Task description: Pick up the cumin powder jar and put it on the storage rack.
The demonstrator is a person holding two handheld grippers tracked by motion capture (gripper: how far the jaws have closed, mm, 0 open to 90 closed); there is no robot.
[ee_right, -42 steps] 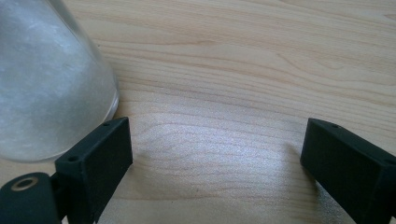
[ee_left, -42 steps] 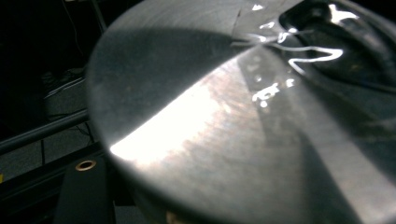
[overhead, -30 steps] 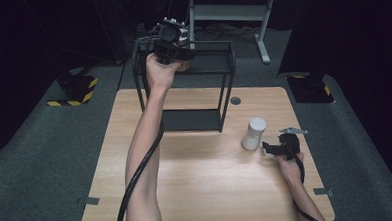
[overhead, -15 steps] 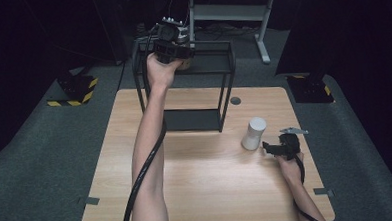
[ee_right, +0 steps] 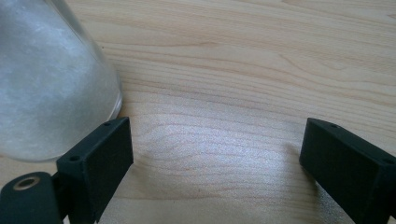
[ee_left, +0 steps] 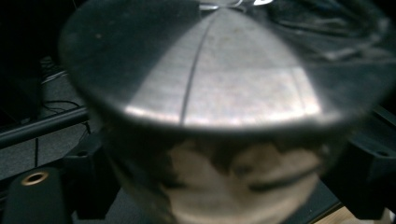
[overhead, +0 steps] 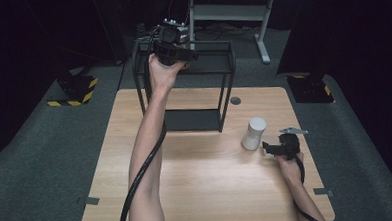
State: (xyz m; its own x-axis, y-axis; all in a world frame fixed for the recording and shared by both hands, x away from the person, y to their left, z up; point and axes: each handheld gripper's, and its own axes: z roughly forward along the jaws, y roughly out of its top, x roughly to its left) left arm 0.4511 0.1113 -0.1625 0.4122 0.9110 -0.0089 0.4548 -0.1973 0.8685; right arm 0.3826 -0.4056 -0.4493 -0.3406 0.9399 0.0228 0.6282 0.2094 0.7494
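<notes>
A glass jar (ee_left: pixel 219 186) with a brushed metal lid (ee_left: pixel 210 79) and pale contents sits close up between the jaws of my left gripper (ee_left: pixel 210 191). The jaws have just been opening. They now stand a little off the glass on both sides. In the high view the left gripper (overhead: pixel 187 57) is raised at the top shelf of a black metal rack (overhead: pixel 227 79). My right gripper (overhead: pixel 271 148) rests low over the wooden table (overhead: pixel 197 190), open, beside a white frosted cylinder (overhead: pixel 254 133). In the right gripper view that cylinder (ee_right: pixel 46 79) stands outside the left jaw, and bare wood lies between the jaws.
The rack stands at the table's far middle, with a lower shelf (overhead: pixel 192 119) near the tabletop. A small round hole (overhead: pixel 235 101) sits in the table right of the rack. Yellow-black striped blocks (overhead: pixel 75 90) lie on the grey floor at the left.
</notes>
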